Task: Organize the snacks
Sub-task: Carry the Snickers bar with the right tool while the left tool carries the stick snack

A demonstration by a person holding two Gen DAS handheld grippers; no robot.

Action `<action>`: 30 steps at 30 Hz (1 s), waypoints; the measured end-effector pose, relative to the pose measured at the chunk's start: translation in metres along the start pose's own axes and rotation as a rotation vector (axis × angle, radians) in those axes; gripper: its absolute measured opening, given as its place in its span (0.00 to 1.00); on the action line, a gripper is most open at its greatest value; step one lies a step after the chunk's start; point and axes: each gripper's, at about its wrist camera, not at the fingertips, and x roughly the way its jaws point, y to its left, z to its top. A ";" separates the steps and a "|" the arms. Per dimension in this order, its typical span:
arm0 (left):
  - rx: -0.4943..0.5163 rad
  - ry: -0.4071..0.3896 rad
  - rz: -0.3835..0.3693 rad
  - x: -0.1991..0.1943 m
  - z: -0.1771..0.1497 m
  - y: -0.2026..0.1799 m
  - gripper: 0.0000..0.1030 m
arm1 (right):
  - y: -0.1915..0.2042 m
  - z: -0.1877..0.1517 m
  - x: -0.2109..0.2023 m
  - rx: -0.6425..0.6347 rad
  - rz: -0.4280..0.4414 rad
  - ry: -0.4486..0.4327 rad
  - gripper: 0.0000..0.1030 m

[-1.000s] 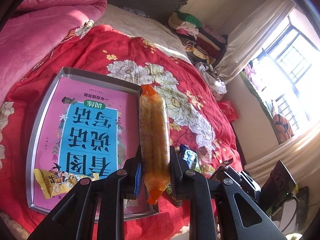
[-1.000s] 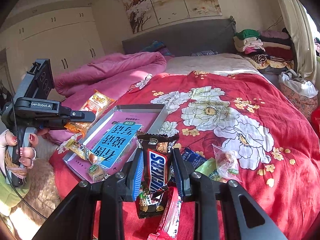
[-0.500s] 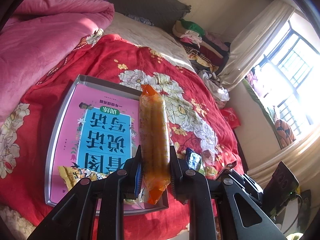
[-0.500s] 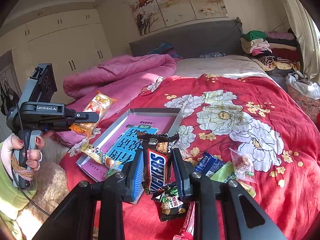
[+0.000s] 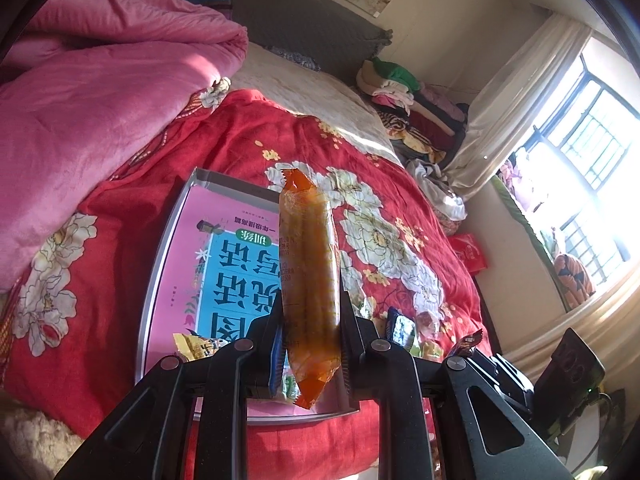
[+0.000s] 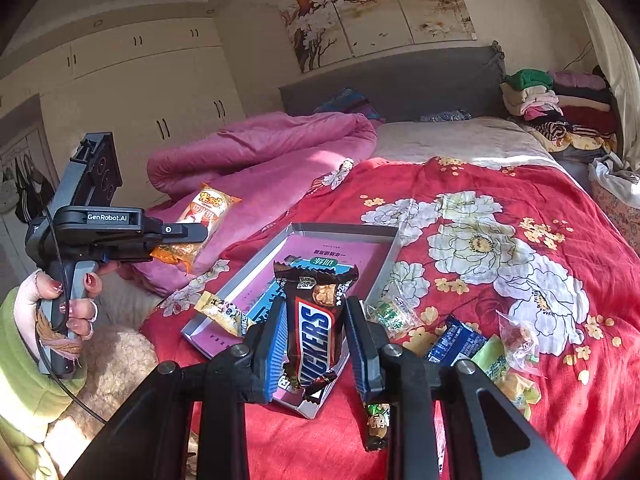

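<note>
Left wrist view: the left gripper [image 5: 311, 334] clamps an orange snack pack [image 5: 309, 280] upright above the metal tray [image 5: 160, 264], likely for placement inside.

Right wrist view: the right gripper [image 6: 316, 338] clamps a Snickers bar [image 6: 316, 320] over the tray's near corner; loose snacks [image 6: 460, 340] lie on the bedspread [image 6: 520, 208] beside the tray's right edge.

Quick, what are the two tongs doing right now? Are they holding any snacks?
Left tongs: closed on the orange snack packet.
Right tongs: closed on the Snickers bar.
</note>
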 end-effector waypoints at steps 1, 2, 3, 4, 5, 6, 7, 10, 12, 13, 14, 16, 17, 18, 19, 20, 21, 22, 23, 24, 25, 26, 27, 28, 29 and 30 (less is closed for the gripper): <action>0.000 0.001 0.001 -0.001 -0.001 0.002 0.22 | 0.002 0.000 0.000 -0.003 0.002 0.001 0.28; 0.001 0.003 0.001 -0.002 -0.003 0.003 0.22 | 0.004 0.001 0.001 -0.005 0.004 0.001 0.28; 0.003 0.004 0.004 -0.003 -0.004 0.004 0.22 | 0.005 0.001 0.002 -0.007 0.005 0.002 0.28; 0.005 0.005 0.008 -0.003 -0.005 0.005 0.22 | 0.007 0.002 0.003 -0.009 0.006 0.003 0.28; 0.009 0.007 0.010 -0.003 -0.006 0.006 0.22 | 0.008 0.003 0.004 -0.010 0.007 0.003 0.28; 0.012 0.008 0.012 -0.003 -0.008 0.006 0.22 | 0.010 0.004 0.004 -0.010 0.010 0.002 0.28; 0.014 0.009 0.013 -0.003 -0.009 0.007 0.22 | 0.012 0.005 0.005 -0.012 0.012 0.003 0.28; 0.014 0.019 0.007 -0.002 -0.012 0.009 0.22 | 0.017 0.007 0.008 -0.023 0.014 0.008 0.28; 0.020 0.023 0.006 -0.001 -0.013 0.009 0.22 | 0.020 0.008 0.011 -0.024 0.015 0.014 0.28; 0.021 0.023 0.007 0.000 -0.013 0.010 0.22 | 0.021 0.008 0.012 -0.021 0.018 0.017 0.28; 0.019 0.025 0.003 0.000 -0.014 0.010 0.22 | 0.023 0.008 0.013 -0.019 0.022 0.019 0.28; 0.023 0.027 0.001 0.002 -0.015 0.011 0.22 | 0.025 0.009 0.014 -0.020 0.022 0.021 0.28; 0.028 0.029 0.005 0.003 -0.015 0.011 0.22 | 0.026 0.009 0.015 -0.020 0.023 0.023 0.28; 0.033 0.031 0.008 0.003 -0.016 0.012 0.22 | 0.027 0.009 0.017 -0.018 0.022 0.025 0.28; 0.036 0.033 0.010 0.004 -0.017 0.012 0.22 | 0.027 0.009 0.018 -0.016 0.019 0.028 0.28; 0.039 0.036 0.012 0.005 -0.018 0.013 0.22 | 0.027 0.010 0.019 -0.012 0.019 0.032 0.28; 0.043 0.040 0.018 0.006 -0.019 0.014 0.22 | 0.027 0.010 0.021 -0.008 0.019 0.035 0.28; 0.047 0.041 0.025 0.008 -0.021 0.015 0.22 | 0.027 0.011 0.023 -0.004 0.018 0.037 0.28; 0.052 0.044 0.029 0.009 -0.022 0.015 0.22 | 0.027 0.011 0.025 -0.001 0.018 0.039 0.28; 0.053 0.049 0.027 0.011 -0.023 0.017 0.22 | 0.027 0.012 0.026 0.003 0.018 0.041 0.28; 0.049 0.052 0.020 0.013 -0.024 0.018 0.22 | 0.027 0.013 0.027 0.006 0.019 0.042 0.28; 0.047 0.057 0.013 0.015 -0.025 0.020 0.22 | 0.027 0.013 0.028 0.006 0.018 0.044 0.28; 0.047 0.061 0.011 0.017 -0.026 0.022 0.22 | 0.028 0.013 0.030 0.006 0.016 0.047 0.28; 0.046 0.067 0.014 0.019 -0.027 0.023 0.22 | 0.028 0.014 0.031 0.005 0.014 0.049 0.28; 0.046 0.072 0.014 0.021 -0.028 0.025 0.22 | 0.029 0.014 0.033 0.004 0.014 0.053 0.28; 0.047 0.078 0.014 0.022 -0.029 0.026 0.22 | 0.030 0.014 0.035 0.005 0.014 0.057 0.28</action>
